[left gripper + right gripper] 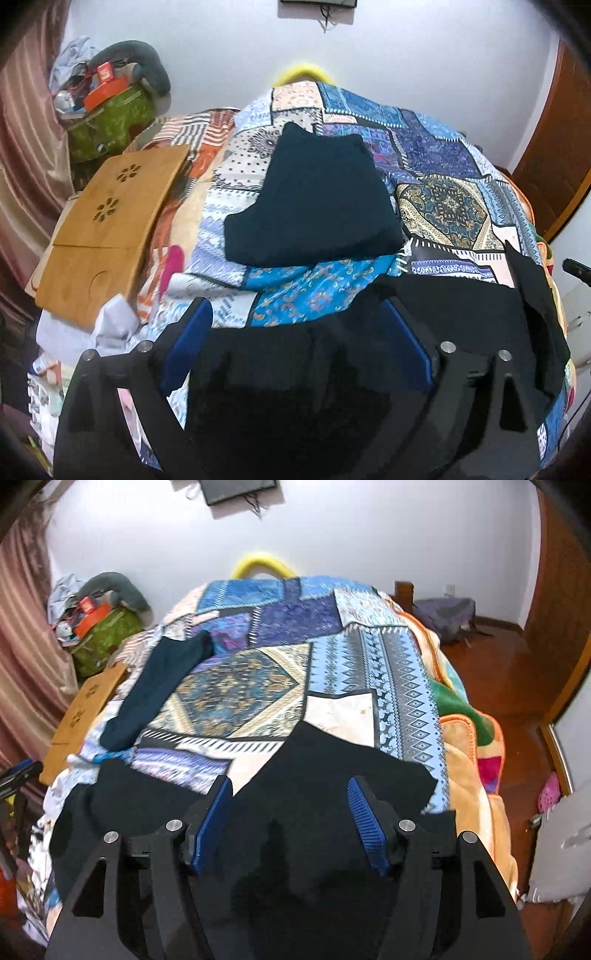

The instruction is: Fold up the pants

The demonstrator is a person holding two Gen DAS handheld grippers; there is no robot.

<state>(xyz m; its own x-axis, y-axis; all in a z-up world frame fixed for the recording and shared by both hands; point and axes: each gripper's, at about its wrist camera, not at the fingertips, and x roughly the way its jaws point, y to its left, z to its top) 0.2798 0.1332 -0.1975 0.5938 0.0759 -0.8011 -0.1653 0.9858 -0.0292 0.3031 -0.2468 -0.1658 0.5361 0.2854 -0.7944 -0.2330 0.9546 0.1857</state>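
On the bed: a patchwork bedspread [436,155] in blue, purple and cream covers the mattress, and both pairs of dark trousers lie on it.
Folded pants: a dark teal, folded pair [314,199] rests flat in the middle of the bedspread, farther from the cameras; in the right wrist view it shows as a narrow dark shape at left [147,698].
Black pants: a second, black pair [325,771] lies spread at the near edge of the bed, directly under both tools; one corner rises into a point over a cream patch.
Left hand-held gripper [295,314]: jaws spread wide, blue pads well apart, black cloth below and between them, neither pad pressing on it.
Right hand-held gripper [290,790]: jaws parted, ribbed blue pads angled outward, black cloth lying between them without being pinched.
Left of the bed: a wooden lap tray [110,221] with flower-shaped cutouts lies on a striped blanket.
Far corner: a green bag [110,122] piled with clutter stands by a pink curtain [26,147].
Right of the bed: an orange blanket [469,768] hangs over the edge above a wooden floor [498,672].
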